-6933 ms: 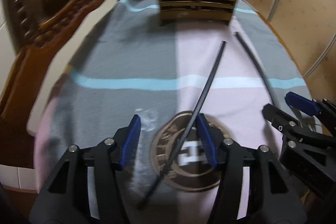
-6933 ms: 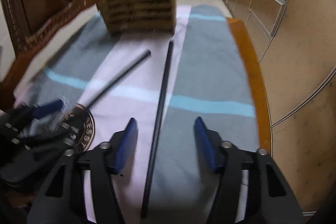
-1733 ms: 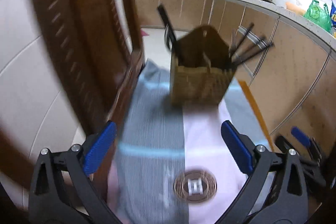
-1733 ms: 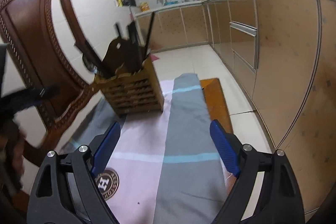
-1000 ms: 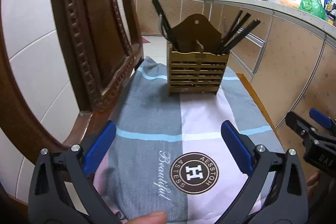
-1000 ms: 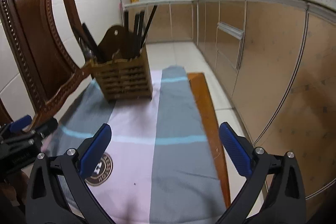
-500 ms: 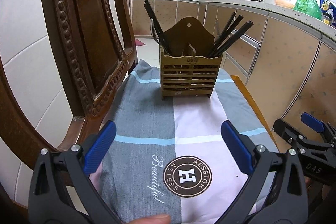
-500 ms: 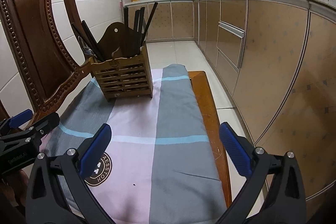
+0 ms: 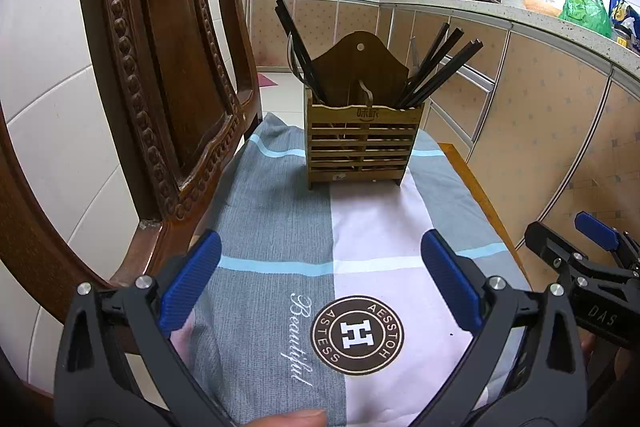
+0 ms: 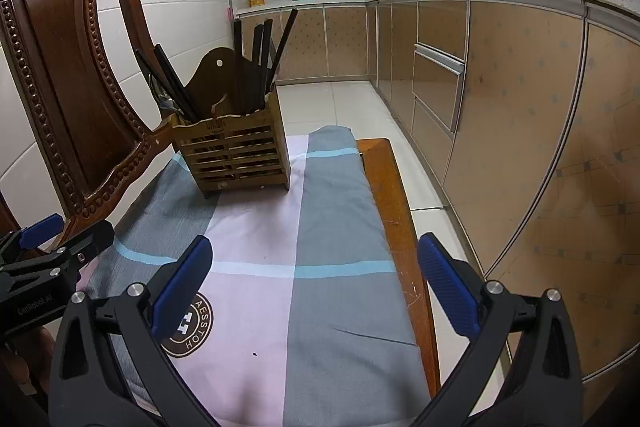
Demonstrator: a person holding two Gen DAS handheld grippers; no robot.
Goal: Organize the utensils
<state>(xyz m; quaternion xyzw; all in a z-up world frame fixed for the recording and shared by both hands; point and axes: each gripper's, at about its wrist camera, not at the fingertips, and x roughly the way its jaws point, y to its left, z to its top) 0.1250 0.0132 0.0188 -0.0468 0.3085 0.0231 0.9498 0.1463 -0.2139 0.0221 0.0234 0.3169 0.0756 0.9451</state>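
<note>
My left gripper [image 9: 320,279] and right gripper [image 10: 312,281] both gape empty; chopsticks [image 9: 432,67] stand in the holder [image 9: 362,143], count unclear.

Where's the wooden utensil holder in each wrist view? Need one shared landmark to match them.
Left wrist: wooden utensil holder upper centre, at the cloth's far end.
Right wrist: holder left of centre, beside the chair back.
Shared landmark: round brown logo on the cloth.
</note>
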